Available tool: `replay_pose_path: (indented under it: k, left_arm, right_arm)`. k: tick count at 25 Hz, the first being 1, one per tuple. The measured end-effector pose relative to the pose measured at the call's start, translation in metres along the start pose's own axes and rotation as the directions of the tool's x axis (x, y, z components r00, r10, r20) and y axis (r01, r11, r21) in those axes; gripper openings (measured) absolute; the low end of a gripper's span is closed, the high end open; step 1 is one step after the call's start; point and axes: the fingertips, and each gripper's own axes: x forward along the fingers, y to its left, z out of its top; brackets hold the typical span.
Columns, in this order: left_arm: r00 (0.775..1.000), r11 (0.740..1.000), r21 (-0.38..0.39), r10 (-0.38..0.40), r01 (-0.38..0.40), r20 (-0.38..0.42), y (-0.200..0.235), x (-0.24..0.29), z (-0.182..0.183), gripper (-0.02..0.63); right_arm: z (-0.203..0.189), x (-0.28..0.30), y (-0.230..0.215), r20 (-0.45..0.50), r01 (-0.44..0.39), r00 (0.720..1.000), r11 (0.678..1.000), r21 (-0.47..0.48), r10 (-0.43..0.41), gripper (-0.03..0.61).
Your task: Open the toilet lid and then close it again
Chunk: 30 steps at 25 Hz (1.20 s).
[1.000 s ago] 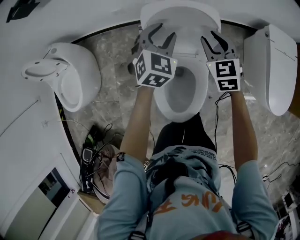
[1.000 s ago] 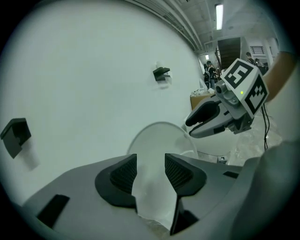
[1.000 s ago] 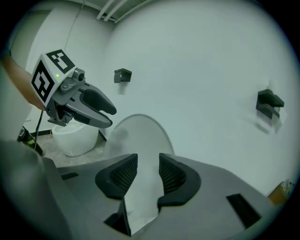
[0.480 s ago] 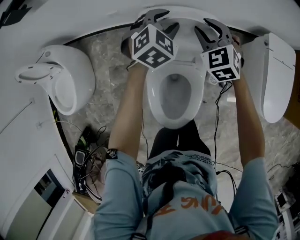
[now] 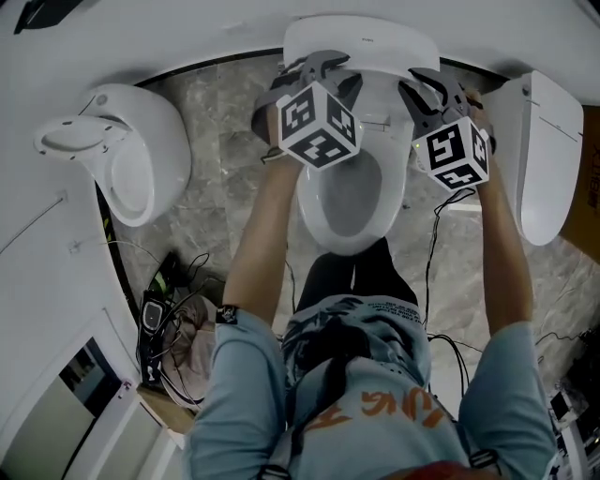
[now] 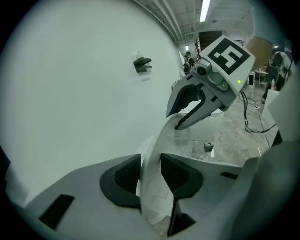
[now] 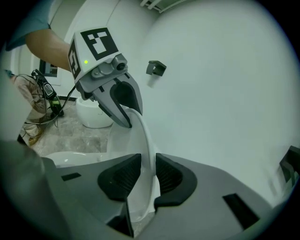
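On grey marbled floor (image 5: 225, 141), left of centre: a white bowl-shaped fixture (image 5: 122, 159), close against the curved white wall (image 5: 56, 272). At the right edge, a second white toilet (image 5: 544, 150), lid down. Lower left, a tangle of black cables (image 5: 183, 281) beside a small dark device (image 5: 152, 317). Farther right, one more black cable (image 5: 433, 253) trailing over the floor. High on the wall in both gripper views, a small dark bracket (image 6: 142, 64). Overhead in the left gripper view, a bright strip light (image 6: 205, 9).
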Motion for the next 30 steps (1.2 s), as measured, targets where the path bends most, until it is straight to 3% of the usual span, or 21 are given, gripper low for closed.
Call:
replay_pose_path:
  k: [5,16,22,30]
  left_arm:
    - [0.997,0.996,0.047,-0.08,0.081,-0.011,-0.04,-0.037,-0.006,0.121]
    - [0.989,0.986,0.078,-0.149,0.15,-0.02,-0.15,-0.105,-0.05,0.101]
    - [0.979,0.972,0.12,-0.201,0.204,-0.04,-0.213,-0.122,-0.087,0.118]
    - [0.964,0.958,0.102,-0.265,0.267,-0.034,-0.274,-0.119,-0.135,0.164]
  right_arm:
    - [0.004,-0.036,0.039,-0.03,-0.06,0.998,0.997,-0.049,0.058,0.095]
    - [-0.006,-0.097,0.157,-0.04,-0.194,0.981,0.975,-0.11,0.191,0.066]
    - [-0.027,-0.116,0.225,-0.061,-0.237,0.971,0.958,-0.161,0.23,0.088]
    - [-0.063,-0.116,0.295,-0.1,-0.283,0.958,0.934,-0.216,0.267,0.118]
